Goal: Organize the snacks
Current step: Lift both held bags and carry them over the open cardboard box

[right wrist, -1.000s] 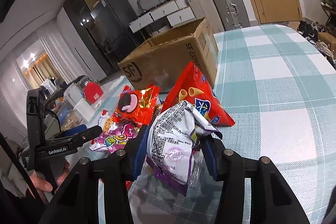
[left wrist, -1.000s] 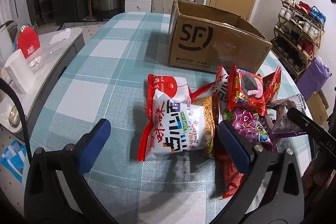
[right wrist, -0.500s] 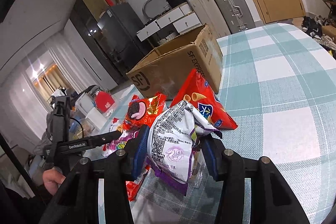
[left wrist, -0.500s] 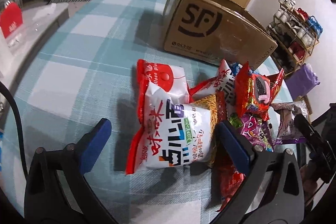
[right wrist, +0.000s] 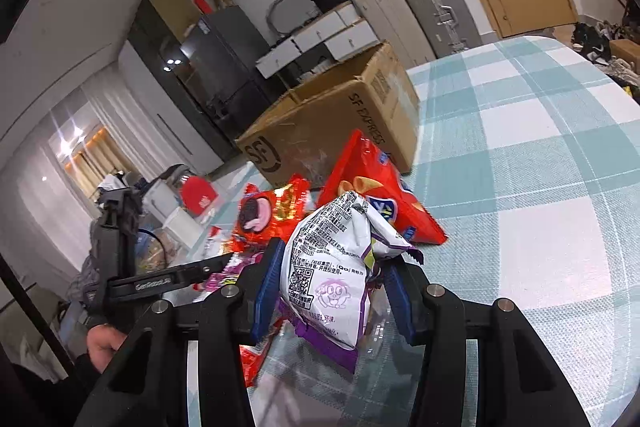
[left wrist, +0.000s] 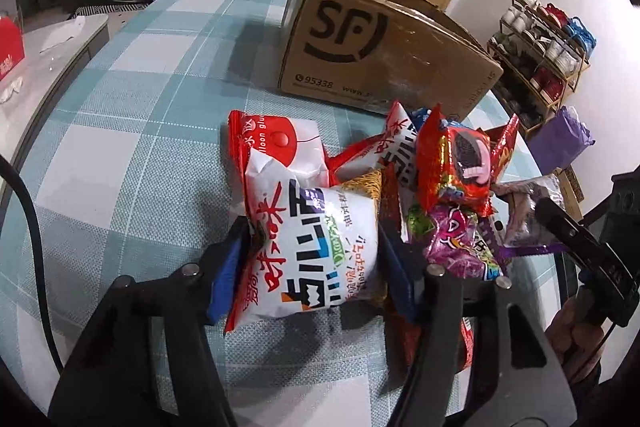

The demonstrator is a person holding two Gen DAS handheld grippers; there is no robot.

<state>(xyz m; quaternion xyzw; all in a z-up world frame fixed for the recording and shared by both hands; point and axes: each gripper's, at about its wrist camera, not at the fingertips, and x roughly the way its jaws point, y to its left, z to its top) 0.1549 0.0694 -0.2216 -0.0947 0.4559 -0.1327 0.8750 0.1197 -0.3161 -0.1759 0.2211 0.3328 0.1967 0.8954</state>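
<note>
The white and red noodle snack bag [left wrist: 316, 247] sits low in the centre of the left wrist view, and the left gripper [left wrist: 314, 267] is clamped on it, blue pads pressing both sides so the bag wrinkles a bit. In the right wrist view the right gripper [right wrist: 332, 287] is clamped on a white and purple bag [right wrist: 340, 267], bottom centre, w/ the bag standing up between the fingers. Just beside these, the rest of the pile [left wrist: 440, 187] lies on the checked tablecloth [left wrist: 140, 167], centre-right of the left view: a red cookie pack [left wrist: 460, 167], a pink-purple candy bag [left wrist: 460, 243], another white and red bag [left wrist: 280, 147] behind, and in the right view a red chips bag [right wrist: 376, 187]. The cardboard box [left wrist: 380, 43] stands open behind the pile, upper centre; its inside is not visible, so I cannot tell if sth is already in it. My judgement: task is at an early stage, approx. two bags gripped but not yet placed, most snacks are left to sort.
</note>
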